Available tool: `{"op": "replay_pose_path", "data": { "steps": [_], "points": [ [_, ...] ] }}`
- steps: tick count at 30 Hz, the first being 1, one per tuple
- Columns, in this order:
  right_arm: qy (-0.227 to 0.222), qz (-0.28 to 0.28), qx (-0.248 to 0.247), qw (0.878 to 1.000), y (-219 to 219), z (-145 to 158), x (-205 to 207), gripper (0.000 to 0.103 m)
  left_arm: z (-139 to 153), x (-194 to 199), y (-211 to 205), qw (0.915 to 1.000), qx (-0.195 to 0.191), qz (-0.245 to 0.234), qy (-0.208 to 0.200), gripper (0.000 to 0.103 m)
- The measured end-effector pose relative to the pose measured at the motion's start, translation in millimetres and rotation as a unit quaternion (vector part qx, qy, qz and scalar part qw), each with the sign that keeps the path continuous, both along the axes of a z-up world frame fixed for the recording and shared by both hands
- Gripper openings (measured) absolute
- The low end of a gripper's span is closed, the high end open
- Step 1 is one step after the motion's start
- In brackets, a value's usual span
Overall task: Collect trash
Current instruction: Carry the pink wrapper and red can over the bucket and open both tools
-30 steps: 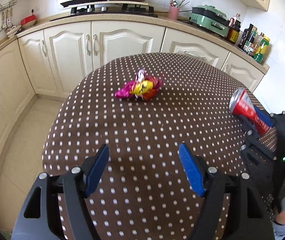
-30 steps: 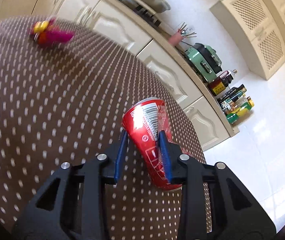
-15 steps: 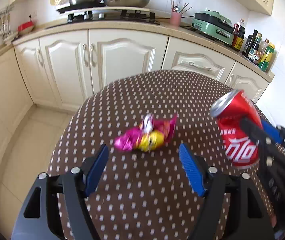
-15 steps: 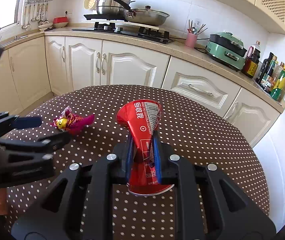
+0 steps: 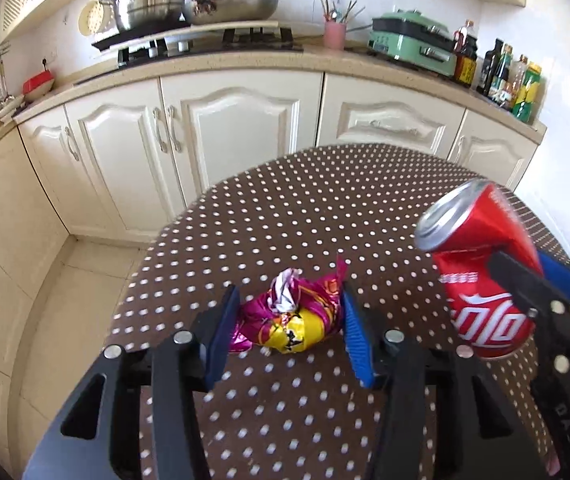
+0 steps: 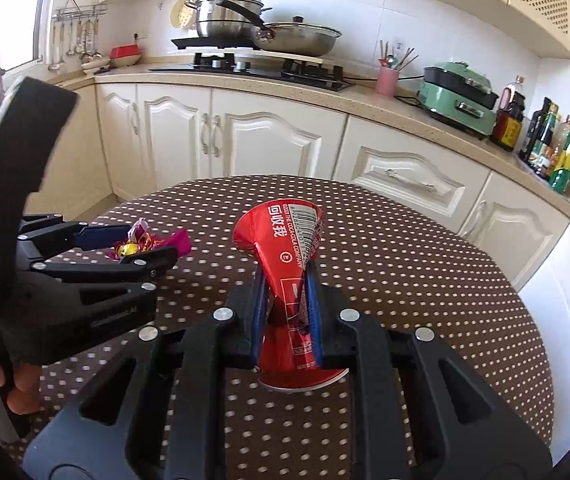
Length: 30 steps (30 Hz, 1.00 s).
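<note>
Left gripper [image 5: 289, 330]: blue fingers [image 5: 355, 340] flank a crumpled pink-and-yellow wrapper [image 5: 297, 318]; the jaws have just been closing, the pads at its ends, firm pressure not clear. The wrapper lies on the counter [image 5: 325, 208], a round top in brown white-dotted cloth, toward its left edge.

Right gripper [image 6: 287, 312]: fingers [image 6: 312, 312] clamped on a red soda can [image 6: 281, 248], its waist crushed between the pads, held clear above the counter's middle, one end tilted away.

Beyond: cream cabinets [image 6: 273, 140]; a stove [image 6: 253, 68] carrying a steel steamer pot [image 6: 229, 12] and a lidded pan [image 6: 301, 38]; a pink cup [image 6: 387, 80] holding chopsticks and utensils; a green electric cooker [image 6: 459, 96]; bottles [image 6: 553, 148] at the right end.
</note>
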State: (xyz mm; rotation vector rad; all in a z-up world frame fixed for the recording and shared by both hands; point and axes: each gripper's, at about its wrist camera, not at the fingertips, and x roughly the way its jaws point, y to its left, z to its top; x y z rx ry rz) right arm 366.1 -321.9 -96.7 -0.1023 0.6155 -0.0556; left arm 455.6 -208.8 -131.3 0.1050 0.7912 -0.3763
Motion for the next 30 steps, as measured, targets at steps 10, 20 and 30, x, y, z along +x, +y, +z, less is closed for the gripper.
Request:
{"op": "replay_pose_path", "data": {
  "steps": [10,20,30],
  "points": [
    [-0.035,0.053,0.005,0.998,67.1,37.3,-32.0,0.018,33.1,-51.2,86.3,0.998,-0.024,0.041,-0.043,0.049],
    [-0.039,0.165,0.043,0.985,204.7,51.3,-53.2,0.018,35.0,-108.1,245.0,0.9887,-0.02,0.136,-0.06,0.049],
    [0.057,0.251,0.077,0.963,357.7,-34.2,-36.3,0.018,-66.9,-129.7,396.9,0.9712,-0.016,0.235,0.033,0.049]
  ]
}}
